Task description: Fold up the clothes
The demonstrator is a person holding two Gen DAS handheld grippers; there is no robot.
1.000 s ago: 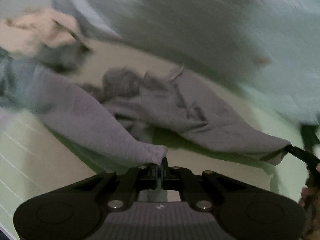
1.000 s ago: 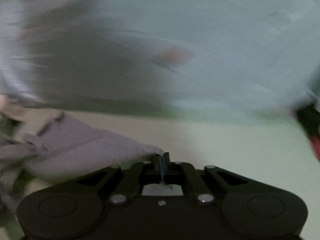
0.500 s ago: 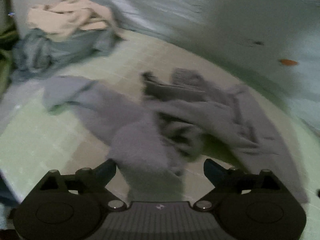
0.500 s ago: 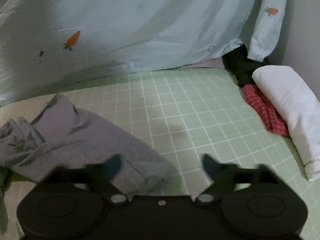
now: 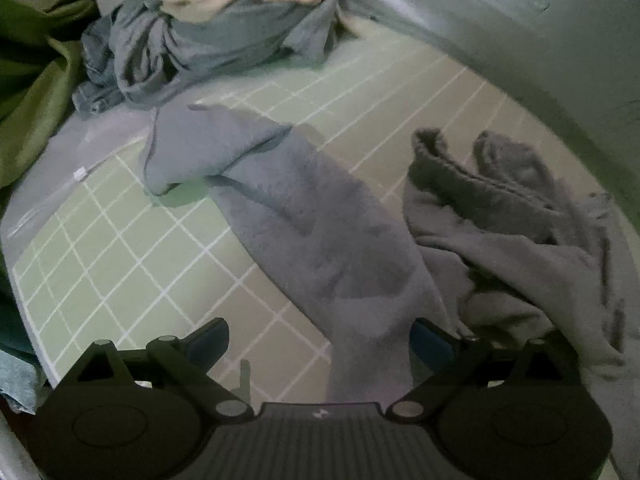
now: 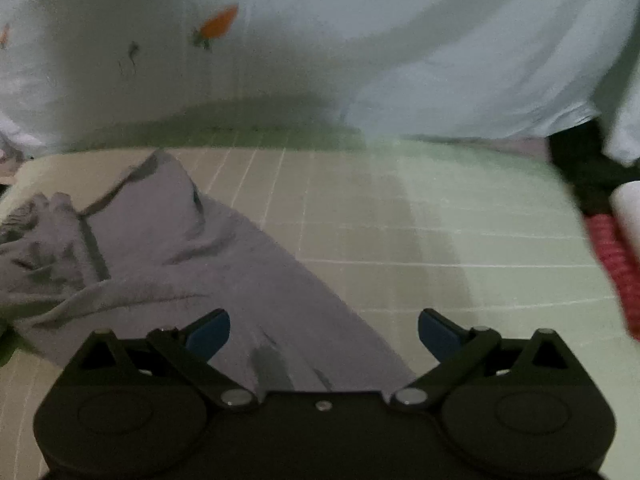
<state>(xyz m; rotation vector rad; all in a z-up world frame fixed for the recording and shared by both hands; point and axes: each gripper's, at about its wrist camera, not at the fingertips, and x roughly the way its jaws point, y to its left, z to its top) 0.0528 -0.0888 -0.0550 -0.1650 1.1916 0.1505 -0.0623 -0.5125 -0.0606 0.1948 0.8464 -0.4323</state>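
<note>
Green checked sheet (image 5: 120, 264) carries crumpled grey trousers (image 5: 328, 240); left hand-held gripper (image 5: 318, 340) and right hand-held gripper (image 6: 324, 330) both released.

— Where's the left wrist camera looking from?

— Right behind the left gripper (image 5: 318, 340), low over the green checked sheet (image 5: 120, 256), tilted down and looking toward the heap of clothes (image 5: 208, 36) at the far side.

— And the right one?

— Behind the right gripper (image 6: 324, 336), just as low, but facing more level toward the pale carrot-print cloth (image 6: 360, 40) hanging at the back.

— Anything both see?

— The grey garment (image 5: 320, 240) (image 6: 160, 240), close under each lens, and that same sheet.
</note>
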